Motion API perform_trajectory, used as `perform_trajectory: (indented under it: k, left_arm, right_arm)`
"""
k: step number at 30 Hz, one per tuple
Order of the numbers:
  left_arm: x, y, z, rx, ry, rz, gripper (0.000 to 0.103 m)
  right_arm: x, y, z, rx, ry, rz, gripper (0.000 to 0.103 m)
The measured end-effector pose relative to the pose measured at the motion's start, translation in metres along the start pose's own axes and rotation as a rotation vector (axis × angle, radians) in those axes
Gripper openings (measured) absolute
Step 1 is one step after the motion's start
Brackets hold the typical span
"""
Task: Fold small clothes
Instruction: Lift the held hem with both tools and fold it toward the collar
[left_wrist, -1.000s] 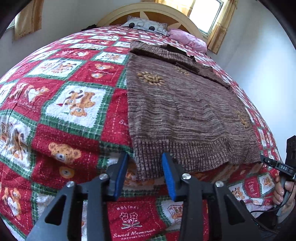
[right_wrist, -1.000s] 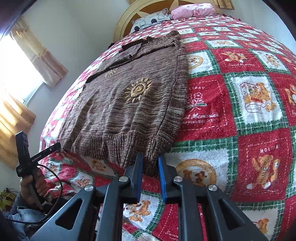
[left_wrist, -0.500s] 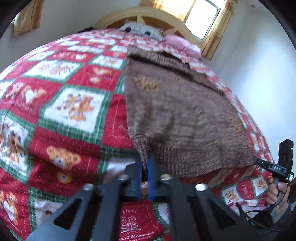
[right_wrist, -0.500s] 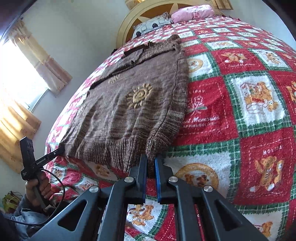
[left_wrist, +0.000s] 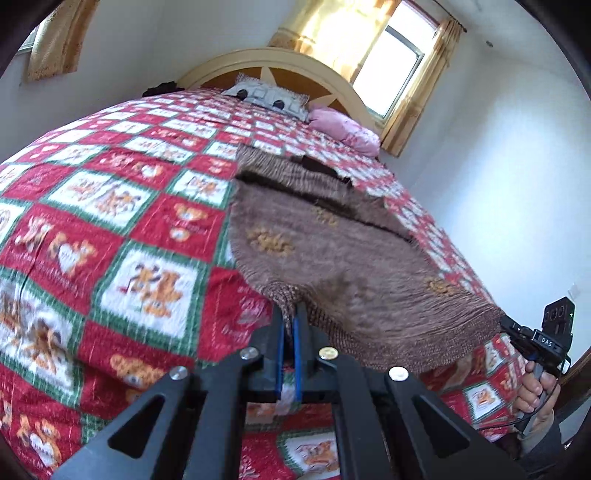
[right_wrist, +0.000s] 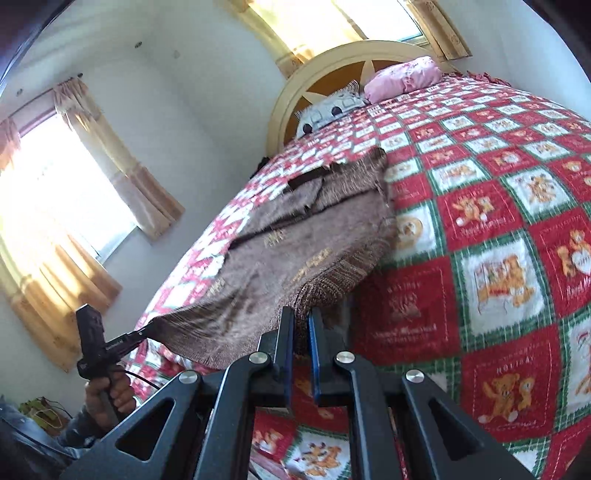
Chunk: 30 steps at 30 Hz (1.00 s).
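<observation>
The brown knitted sweater (left_wrist: 332, 251) is lying lengthwise on the bed, its collar end toward the headboard (left_wrist: 280, 70) and its ribbed hem (left_wrist: 388, 343) nearest the foot. The hem is being held clear of the patchwork quilt (left_wrist: 110, 229), while the upper body and the sleeves laid across the chest are resting flat on it. This arrangement is judged to serve a fold of the hem toward the collar: the far half is being left down as an anchor.

The left gripper (left_wrist: 288, 325) is being kept clamped on one hem corner, knit fabric bunched between its blue pads. The right gripper (right_wrist: 301, 325) is being kept clamped on the opposite hem corner in the same way; it is also being seen at the far edge of the left wrist view, with the hem drawn out to its tip. With both corners pinched, the hem is being held stretched as a nearly straight edge between the two tools, which is judged to be the reason for the symmetrical grip: a sagging middle would give a crooked fold.

Each tool is being carried by a hand (right_wrist: 107, 395) at its handle, a cable trailing below.

Beyond the garment, a grey patterned pillow (left_wrist: 269, 98) and a pink pillow (left_wrist: 343, 127) are lying at the head of the bed, well apart from the work. Curtained windows (right_wrist: 55, 206) are lighting the room.
</observation>
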<state>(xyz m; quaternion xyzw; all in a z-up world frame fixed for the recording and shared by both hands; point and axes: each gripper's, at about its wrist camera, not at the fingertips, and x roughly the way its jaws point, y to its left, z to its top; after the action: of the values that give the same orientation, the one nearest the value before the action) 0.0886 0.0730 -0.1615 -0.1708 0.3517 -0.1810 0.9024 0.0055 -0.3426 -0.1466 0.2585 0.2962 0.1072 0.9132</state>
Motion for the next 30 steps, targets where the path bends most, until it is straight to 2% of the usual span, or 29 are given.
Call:
perform_trajectory:
  k: [7,9,17,22,30]
  left_arm:
    - [0.014,0.004,0.048,-0.056,-0.053,-0.039,0.004]
    - [0.02,0.005,0.061,-0.059,-0.065,-0.03,0.004]
    - [0.055,0.003,0.121,-0.042,-0.096,-0.017,0.004]
    - [0.08,0.001,0.16,-0.05,-0.102,-0.019,0.004]
    - [0.128,-0.005,0.207,-0.015,-0.089,0.009,0.004]
  right_arm:
    - [0.003,0.004,0.045,0.002,-0.06,0.006,0.006]
    - [0.01,0.002,0.058,0.008,-0.068,0.007,0.006]
    - [0.051,-0.001,0.124,-0.011,-0.088,-0.015,0.006]
    - [0.08,-0.011,0.162,0.021,-0.099,-0.022,0.006]
    - [0.129,-0.035,0.203,0.048,-0.08,-0.077,0.006]
